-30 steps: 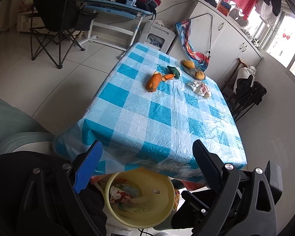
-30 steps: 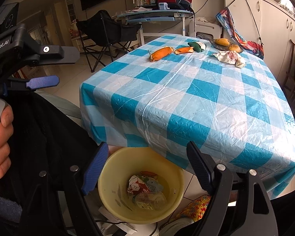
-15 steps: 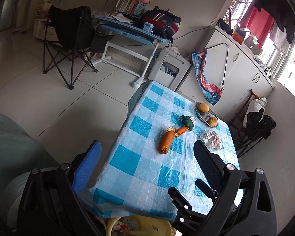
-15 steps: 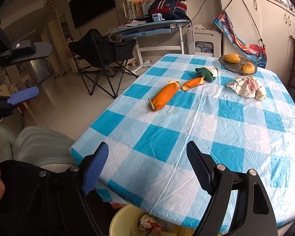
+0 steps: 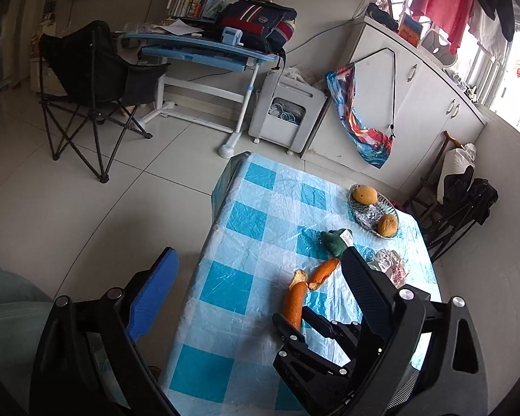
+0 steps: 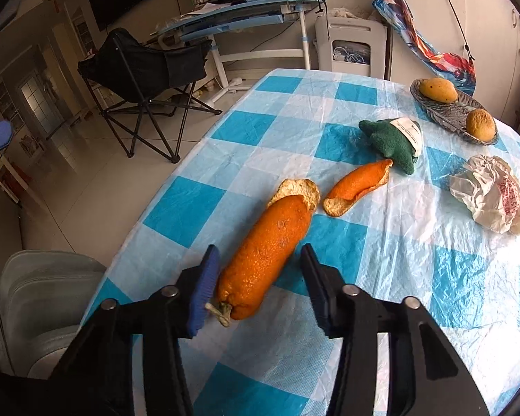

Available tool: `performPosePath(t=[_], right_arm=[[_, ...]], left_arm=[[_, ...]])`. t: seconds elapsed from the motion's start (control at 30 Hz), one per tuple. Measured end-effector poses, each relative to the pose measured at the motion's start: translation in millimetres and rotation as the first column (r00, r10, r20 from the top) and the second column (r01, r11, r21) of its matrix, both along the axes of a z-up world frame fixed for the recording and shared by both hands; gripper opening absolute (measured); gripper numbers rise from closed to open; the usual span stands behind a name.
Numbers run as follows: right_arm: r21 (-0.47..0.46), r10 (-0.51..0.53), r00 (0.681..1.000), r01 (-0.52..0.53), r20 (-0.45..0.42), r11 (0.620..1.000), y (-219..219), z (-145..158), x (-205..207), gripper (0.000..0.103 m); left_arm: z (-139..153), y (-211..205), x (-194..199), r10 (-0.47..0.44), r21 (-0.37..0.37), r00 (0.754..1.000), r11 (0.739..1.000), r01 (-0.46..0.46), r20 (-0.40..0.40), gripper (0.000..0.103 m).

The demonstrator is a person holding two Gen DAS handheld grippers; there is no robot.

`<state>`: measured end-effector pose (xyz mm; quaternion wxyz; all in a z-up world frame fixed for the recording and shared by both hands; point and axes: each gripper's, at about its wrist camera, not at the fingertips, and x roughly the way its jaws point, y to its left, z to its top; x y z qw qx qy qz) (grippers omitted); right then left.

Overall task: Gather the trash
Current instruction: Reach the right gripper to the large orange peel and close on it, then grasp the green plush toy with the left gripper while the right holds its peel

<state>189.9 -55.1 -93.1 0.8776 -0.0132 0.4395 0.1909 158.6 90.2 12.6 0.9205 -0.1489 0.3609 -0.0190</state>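
Checked tablecloth (image 6: 416, 253), peel (image 6: 267, 253), right tool (image 6: 256, 277) closing

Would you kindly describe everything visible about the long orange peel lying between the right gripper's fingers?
The long orange citrus peel is a curled, tube-like strip with pitted, glossy skin, a pale pithy flap at its far end and a dry stem stub at the near end. It lies flat on the blue-and-white checked plastic tablecloth, apart from the smaller peel. The right gripper has just been closing around it; its blue finger sits against the near end, the black one still clear.
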Motion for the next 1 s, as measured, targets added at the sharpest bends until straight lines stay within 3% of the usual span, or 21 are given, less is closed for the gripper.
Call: performPosePath(t=[0.2,0.4,0.6,0.63,0.73,0.77,0.87,1.0], right_arm=[[-0.024,0.109,0.994,-0.109,-0.027,0.994,-53,1,-43,0.021],[0.028,0.025,0.998,-0.024,-0.059,0.999,-119,-2,-80,0.021],[0.010,0.023,0.999,-0.023,-0.030,1.000,-105,-2,-73,0.022],[0.011,0.021,0.999,-0.020,-0.030,1.000,-105,-2,-72,0.022],[0.026,0.012,0.999,-0.011,-0.031,1.000,-108,-2,-73,0.022],[0.033,0.007,0.999,-0.006,-0.033,0.999,-109,-2,-73,0.022],[0.088,-0.020,0.998,0.024,-0.053,0.996,-116,-3,-72,0.022],[0.221,-0.057,0.992,0.081,-0.110,0.972,-128,-5,-73,0.022]], left_arm=[[-39,-55,67,-0.135,0.049,0.984,0.989,0.141,-0.112,0.091],[-74,-132,122,-0.265,0.189,0.950,0.937,0.294,-0.167,0.091],[-100,-174,158,-0.263,0.306,0.944,0.898,0.315,-0.199,0.091],[-104,-178,160,-0.269,0.322,0.941,0.890,0.324,-0.203,0.088],[-113,-186,161,-0.329,0.301,0.915,0.870,0.390,-0.232,0.038],[-111,-185,158,-0.337,0.283,0.916,0.876,0.390,-0.219,0.031],[-90,-181,143,-0.349,0.269,0.924,0.885,0.379,-0.154,0.029],[-50,-155,106,-0.331,0.185,0.942,0.924,0.335,-0.054,0.029]])
